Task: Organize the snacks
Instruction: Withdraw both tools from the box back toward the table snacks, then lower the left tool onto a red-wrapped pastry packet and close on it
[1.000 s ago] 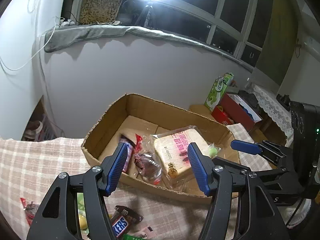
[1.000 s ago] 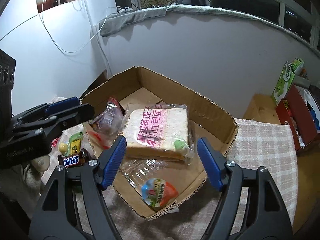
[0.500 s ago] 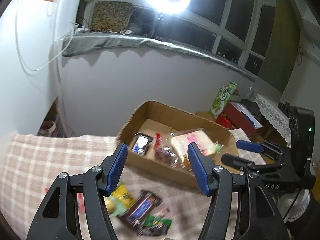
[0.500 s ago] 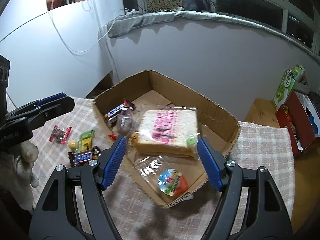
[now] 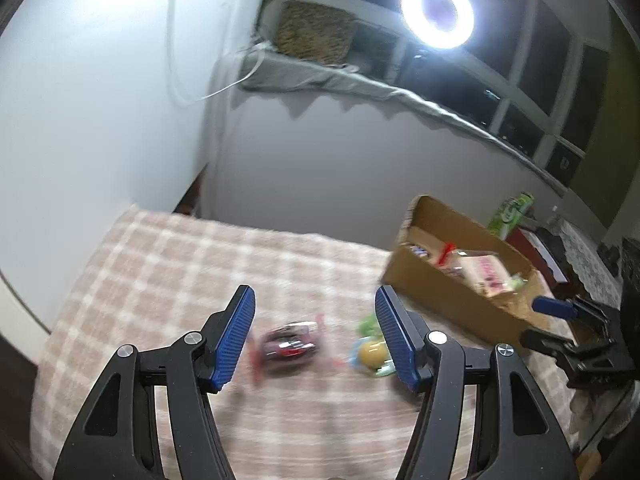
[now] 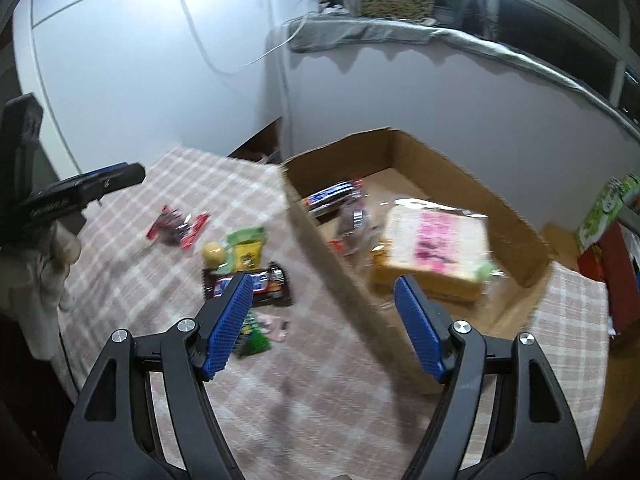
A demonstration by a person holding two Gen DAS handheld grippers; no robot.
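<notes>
My left gripper (image 5: 316, 338) is open and empty above a red wrapped snack (image 5: 289, 345) on the checked cloth; a yellow ball candy (image 5: 370, 353) lies by its right finger. My right gripper (image 6: 324, 326) is open and empty over the near wall of the cardboard box (image 6: 340, 280). The box holds a bagged bread loaf (image 6: 434, 254) and a chocolate bar (image 6: 332, 196). On the cloth in the right wrist view lie the red snack (image 6: 176, 224), the yellow candy (image 6: 213, 253), a green packet (image 6: 246, 250) and a dark chocolate bar (image 6: 264, 284).
The box (image 5: 448, 292) sits right of the left gripper, with the right gripper (image 5: 560, 324) beyond it. A green carton (image 6: 604, 208) and red box stand far right. A white wall and grey sill run behind. The table edge is at the left.
Both grippers pulled back from the box and swung left. The left one now hovers over the loose snacks on the cloth. Both stay open.
</notes>
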